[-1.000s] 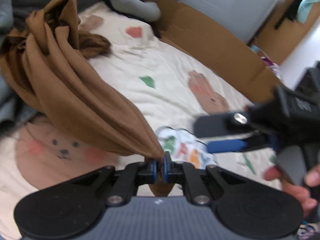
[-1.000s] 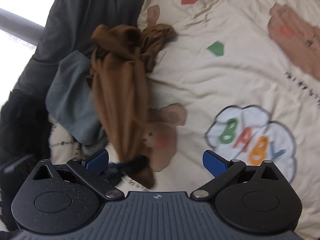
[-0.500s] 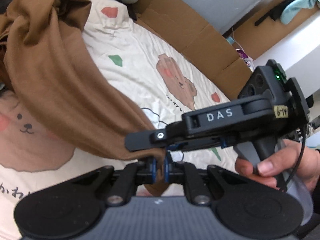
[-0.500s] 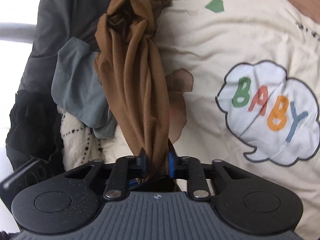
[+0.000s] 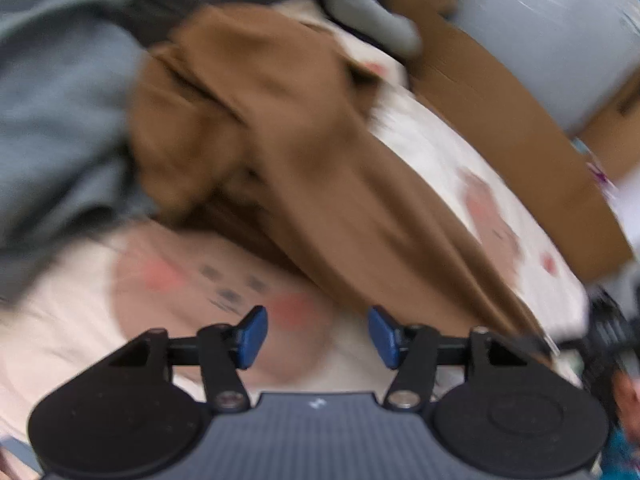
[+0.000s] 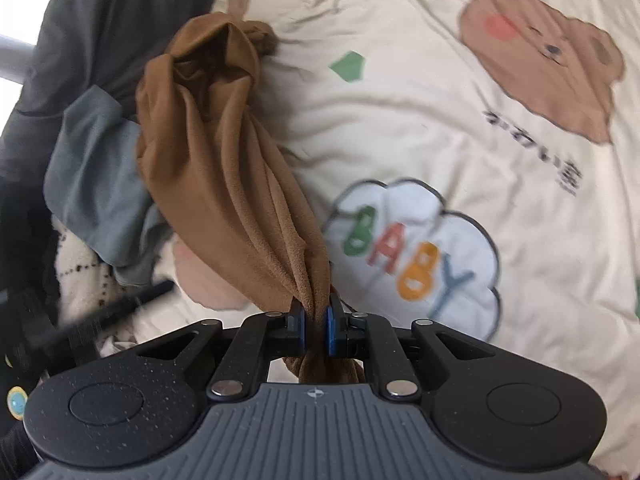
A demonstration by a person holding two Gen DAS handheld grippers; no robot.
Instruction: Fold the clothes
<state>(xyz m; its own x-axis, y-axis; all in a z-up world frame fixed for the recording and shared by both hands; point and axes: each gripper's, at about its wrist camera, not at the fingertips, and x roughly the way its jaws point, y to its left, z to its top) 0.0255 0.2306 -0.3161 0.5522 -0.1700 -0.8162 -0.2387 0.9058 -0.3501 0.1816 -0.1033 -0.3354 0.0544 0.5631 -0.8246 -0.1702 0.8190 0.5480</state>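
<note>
Brown, soft and bunched, the garment (image 6: 216, 160) hangs in a twisted rope over the cream bedspread (image 6: 420, 128), its lower end pinched between the blue pads of the right gripper (image 6: 315, 326), which is clamped tight on the cloth. Its upper bulk rests against a heap of grey clothes (image 6: 92, 176) at the bedspread's edge. The left gripper (image 5: 318, 338) has just been opening; its jaws stand apart with nothing between them, above a printed bear face (image 5: 224, 292). Cardboard (image 5: 512, 120) lines the far side of the bedspread.
</note>
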